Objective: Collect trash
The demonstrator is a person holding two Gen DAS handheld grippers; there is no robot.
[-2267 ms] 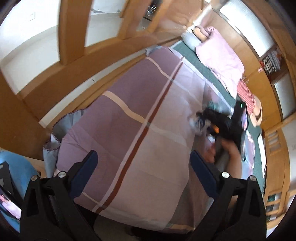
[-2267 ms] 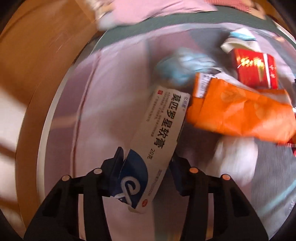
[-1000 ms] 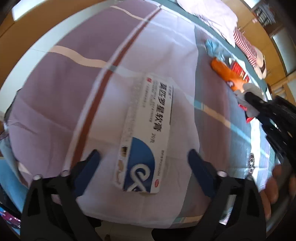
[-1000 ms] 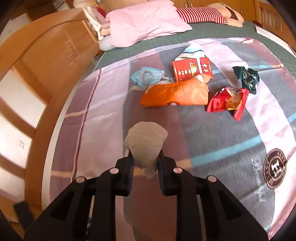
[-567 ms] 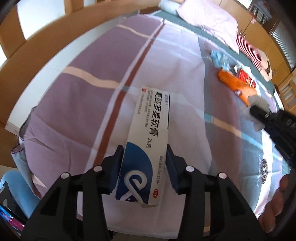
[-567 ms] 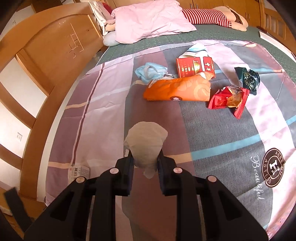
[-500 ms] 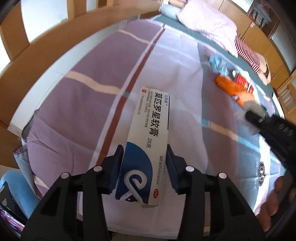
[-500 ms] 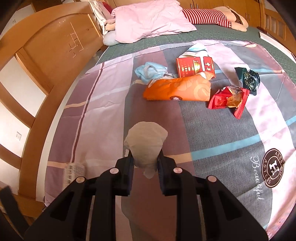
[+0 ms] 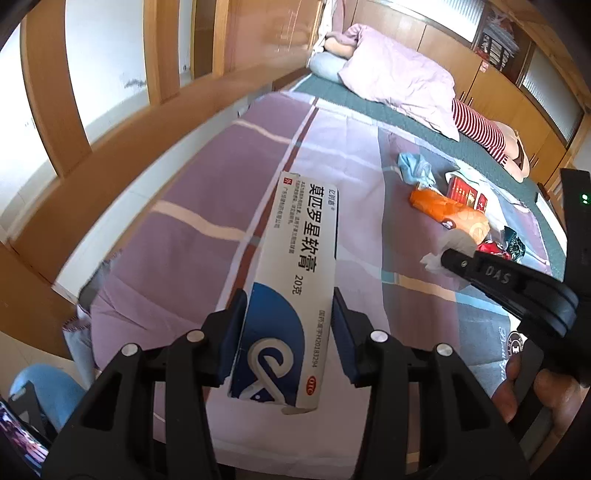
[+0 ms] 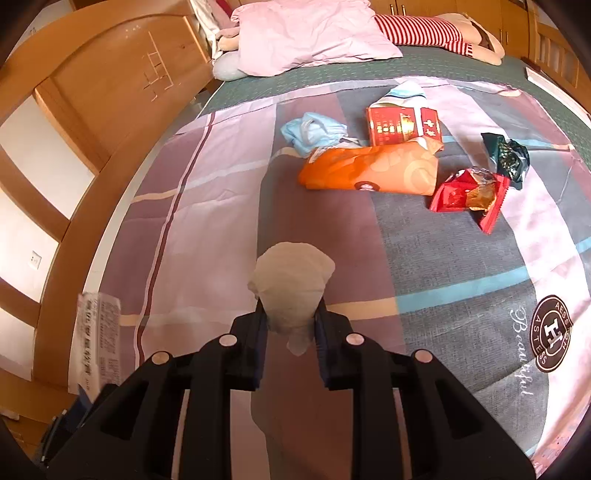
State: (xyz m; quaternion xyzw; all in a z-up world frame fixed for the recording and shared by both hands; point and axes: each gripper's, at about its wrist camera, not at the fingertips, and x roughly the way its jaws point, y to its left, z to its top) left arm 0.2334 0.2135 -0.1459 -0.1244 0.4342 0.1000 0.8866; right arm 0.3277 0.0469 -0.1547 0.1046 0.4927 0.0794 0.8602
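Note:
My left gripper (image 9: 288, 325) is shut on a long white and blue ointment box (image 9: 295, 280), held clear above the purple bedspread (image 9: 177, 236). The same box (image 10: 98, 339) shows at the lower left of the right wrist view. My right gripper (image 10: 290, 321) is shut on a crumpled white tissue (image 10: 291, 284), and it appears at the right of the left wrist view, tissue (image 9: 448, 247) at its tip. Farther up the bed lie an orange bag (image 10: 369, 170), a red carton (image 10: 402, 125), a blue crumpled mask (image 10: 314, 133), a red wrapper (image 10: 469, 195) and a dark green wrapper (image 10: 508, 157).
A wooden bed frame (image 9: 129, 122) curves along the left side of the bed. A pink pillow (image 10: 310, 33) and a striped soft toy (image 10: 436, 29) lie at the head. A person's hand (image 9: 535, 391) holds the right gripper. Wooden cabinets (image 9: 517, 85) line the far wall.
The left gripper closed on the ointment box that lay on the bedspread and lifted it off the bed. The right gripper stayed put, holding the tissue throughout.

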